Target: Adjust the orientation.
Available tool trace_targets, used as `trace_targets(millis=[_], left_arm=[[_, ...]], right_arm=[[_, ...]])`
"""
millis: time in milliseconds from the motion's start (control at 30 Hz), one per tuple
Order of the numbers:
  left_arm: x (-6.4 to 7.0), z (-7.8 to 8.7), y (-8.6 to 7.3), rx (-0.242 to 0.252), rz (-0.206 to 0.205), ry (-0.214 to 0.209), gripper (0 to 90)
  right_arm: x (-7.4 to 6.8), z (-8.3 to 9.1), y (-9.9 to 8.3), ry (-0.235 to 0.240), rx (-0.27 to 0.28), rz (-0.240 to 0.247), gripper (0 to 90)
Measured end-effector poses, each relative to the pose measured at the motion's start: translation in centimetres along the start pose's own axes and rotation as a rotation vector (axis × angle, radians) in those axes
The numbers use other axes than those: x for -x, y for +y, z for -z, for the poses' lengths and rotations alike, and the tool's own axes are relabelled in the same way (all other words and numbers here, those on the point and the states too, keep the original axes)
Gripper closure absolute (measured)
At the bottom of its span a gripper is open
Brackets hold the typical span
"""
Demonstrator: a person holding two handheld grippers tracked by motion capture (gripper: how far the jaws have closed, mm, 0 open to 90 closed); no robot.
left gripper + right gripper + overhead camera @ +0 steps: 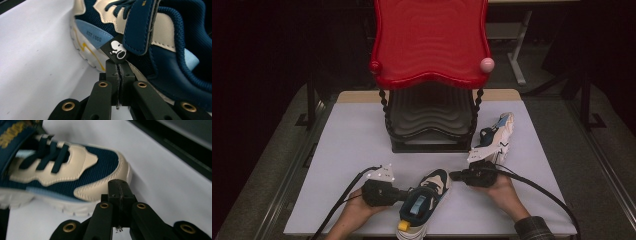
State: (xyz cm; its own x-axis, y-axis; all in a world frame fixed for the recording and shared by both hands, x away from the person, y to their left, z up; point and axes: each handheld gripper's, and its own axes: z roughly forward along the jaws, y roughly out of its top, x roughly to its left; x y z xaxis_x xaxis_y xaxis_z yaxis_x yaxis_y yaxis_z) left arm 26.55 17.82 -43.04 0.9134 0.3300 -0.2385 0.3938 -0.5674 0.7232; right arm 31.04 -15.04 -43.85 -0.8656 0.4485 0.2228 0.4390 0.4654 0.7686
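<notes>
A navy-and-cream sneaker lies on the white table near its front edge, between the two hand-held grippers, toe pointing toward a red two-tier rack at the table's far side. A second sneaker rests beside the rack's right leg. The shoe looks light, its mesh upper soft and yielding and its moulded sole stiff; the firm heel collar or the sole's edge would likely give the surest hold, while the mesh would crumple. The left gripper, jaws pressed together with nothing between them, noses against the shoe's side just under a small black cartoon-dog tag on the strap. The right gripper, jaws likewise closed and empty, sits at the cream toe cap.
</notes>
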Motion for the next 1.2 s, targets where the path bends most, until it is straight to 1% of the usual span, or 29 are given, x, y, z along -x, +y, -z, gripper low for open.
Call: trace_targets(millis=[67,167,200,233,267,300,333,400,433,467,533,567,600,633,667,700,733,800,833,867,967,1000,1067,1100,1133,1167,1200], left_arm=[[0.1,0.0,0.0,-0.003,-0.003,0.003,87.0],[0.2,0.3,-0.1,0.003,0.003,-0.001,85.5],[0.3,0.4,-0.2,0.003,0.005,0.0,85.5],[0.4,0.4,-0.3,0.001,0.004,-0.002,85.6],[0.4,0.4,-0.4,0.0,0.005,-0.001,85.6],[0.5,0.4,-0.6,0.004,0.009,0.0,85.6],[0.5,0.4,-0.6,0.004,0.009,0.0,85.6],[0.5,0.4,-0.6,0.005,0.013,-0.001,85.6],[0.5,0.4,-0.6,0.005,0.013,-0.001,85.7],[0.6,0.3,-0.6,0.007,0.012,0.0,85.7],[0.6,0.1,-0.5,0.009,0.017,0.008,87.0],[0.6,0.0,-0.4,0.0,0.013,0.019,87.7],[0.6,-0.1,-0.3,-0.006,0.009,0.029,89.0],[0.5,-0.2,-0.2,-0.006,0.01,0.033,89.0],[0.4,-0.5,0.0,-0.01,0.01,0.042,89.2],[0.4,-0.5,0.0,-0.01,0.01,0.042,89.1],[0.3,-0.6,0.1,-0.009,0.015,0.045,89.1],[0.3,-1.0,0.3,-0.007,0.017,0.046,89.1],[0.3,-1.1,0.4,-0.01,0.013,0.051,89.1],[0.2,-1.3,0.5,-0.008,0.01,0.054,89.1],[-0.1,-1.6,1.0,-0.01,0.005,0.072,89.1],[-0.2,-1.7,1.1,-0.007,0.008,0.079,89.1],[-0.7,-1.8,1.4,-0.004,0.01,0.089,89.1],[-1.0,-1.9,1.5,-0.001,0.014,0.099,89.1],[-1.3,-1.9,1.6,0.005,0.018,0.108,89.1],[-1.6,-2.0,1.7,0.008,0.021,0.115,89.2],[-1.9,-2.0,1.8,0.017,0.032,0.123,89.2]], right_arm=[[0.3,-0.1,0.3,0.0,0.005,-0.011,89.7],[0.1,0.2,0.3,0.004,0.006,-0.011,89.7],[-0.1,0.4,0.2,0.008,-0.001,-0.012,89.6],[-0.7,0.7,-0.2,0.018,-0.013,-0.007,89.7],[-0.7,0.7,-0.2,0.018,-0.013,-0.007,89.7],[-1.6,0.6,-0.6,0.034,-0.035,0.005,89.7],[-1.6,0.6,-0.6,0.034,-0.035,0.005,89.7],[-2.6,0.2,-1.1,0.059,-0.058,0.023,89.7],[-3.1,0.1,-1.3,0.04,-0.057,0.032,89.7],[-3.1,0.1,-1.3,0.04,-0.057,0.032,89.7],[-3.0,0.1,-1.2,0.054,-0.057,0.016,89.7],[-2.9,-0.1,-1.2,0.056,-0.052,0.014,89.7],[-2.8,-0.4,-1.0,0.05,-0.038,0.014,89.7],[-2.8,-0.4,-1.0,0.05,-0.038,0.014,89.7],[-2.5,-0.8,-0.8,0.044,-0.025,0.005,89.7],[-2.5,-0.8,-0.8,0.044,-0.025,0.005,89.7],[-2.1,-1.1,-0.6,0.032,-0.014,-0.006,89.8],[-1.9,-1.2,-0.5,0.026,-0.008,-0.012,89.7],[-1.5,-1.3,-0.4,0.012,0.004,-0.026,89.7],[-1.5,-1.3,-0.4,0.012,0.004,-0.026,89.7],[-1.0,-1.6,0.0,-0.02,0.012,-0.043,89.8],[-0.7,-1.9,0.4,-0.05,0.017,-0.038,89.7],[-0.5,-2.1,0.5,-0.058,0.022,-0.037,89.8],[0.1,-2.5,0.8,-0.077,0.037,-0.049,89.8],[0.1,-2.5,0.8,-0.077,0.037,-0.049,89.8],[0.4,-2.6,1.0,-0.083,0.042,-0.051,89.8],[0.9,-2.9,1.3,-0.107,0.051,-0.053,89.8]])
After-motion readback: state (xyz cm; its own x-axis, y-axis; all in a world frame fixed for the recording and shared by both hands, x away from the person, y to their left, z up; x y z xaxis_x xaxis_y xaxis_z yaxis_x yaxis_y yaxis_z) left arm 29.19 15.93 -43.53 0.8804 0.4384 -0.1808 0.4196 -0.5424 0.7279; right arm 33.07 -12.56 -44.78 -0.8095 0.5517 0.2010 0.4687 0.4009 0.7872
